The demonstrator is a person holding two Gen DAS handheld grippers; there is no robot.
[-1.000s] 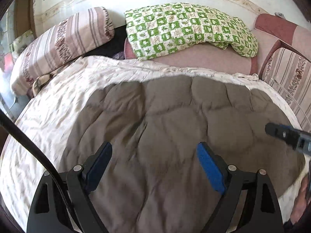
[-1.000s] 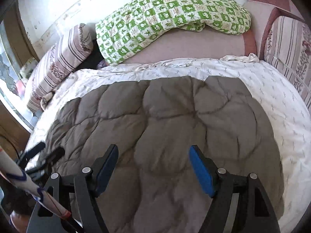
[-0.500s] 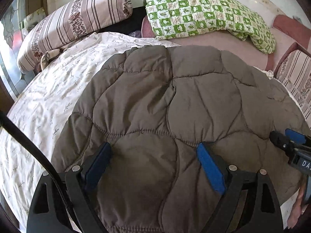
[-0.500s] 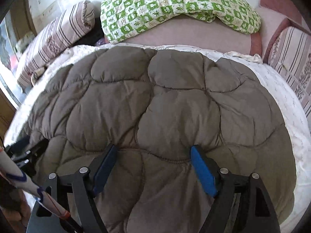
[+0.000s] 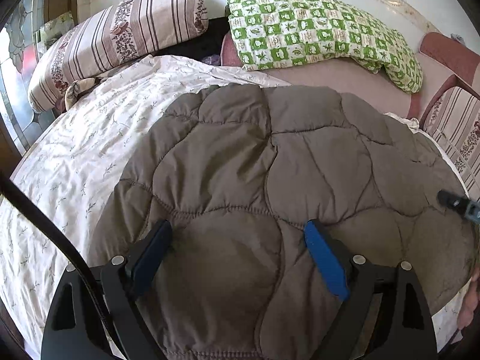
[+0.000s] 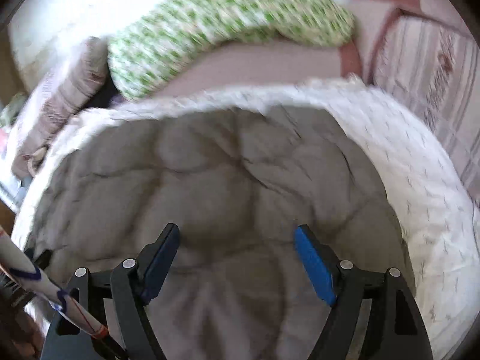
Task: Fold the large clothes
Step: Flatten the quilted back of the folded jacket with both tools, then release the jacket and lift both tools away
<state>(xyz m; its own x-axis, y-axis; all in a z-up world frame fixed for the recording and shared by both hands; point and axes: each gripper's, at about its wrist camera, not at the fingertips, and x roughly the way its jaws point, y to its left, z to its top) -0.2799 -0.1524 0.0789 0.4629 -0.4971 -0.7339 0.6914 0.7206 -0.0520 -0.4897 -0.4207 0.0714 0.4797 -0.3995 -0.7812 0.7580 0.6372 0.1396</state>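
Note:
A puffy grey-brown quilted jacket (image 5: pixel 270 165) lies flat on the bed and fills the middle of both views (image 6: pixel 225 180). My left gripper (image 5: pixel 237 225) hovers over its near part. The jaws are wide open and the blue pads (image 5: pixel 324 261) have only fabric below them, none pinched. My right gripper (image 6: pixel 236 228) is also open above the jacket's near edge, gripping nothing. Its view is blurred by motion. One tip of the right gripper (image 5: pixel 456 204) shows at the left wrist view's right edge.
A white floral sheet (image 5: pixel 90 150) covers the bed around the jacket. At the head lie a striped pillow (image 5: pixel 120 39) and a green checked quilt (image 5: pixel 315 30). A striped cushion (image 5: pixel 456 126) stands at the right. A black cable (image 5: pixel 45 225) crosses the lower left.
Both grippers dipped toward the jacket. The right one has since drawn back, and its view is now blurred. The jaws stay wide and the jacket has not moved.

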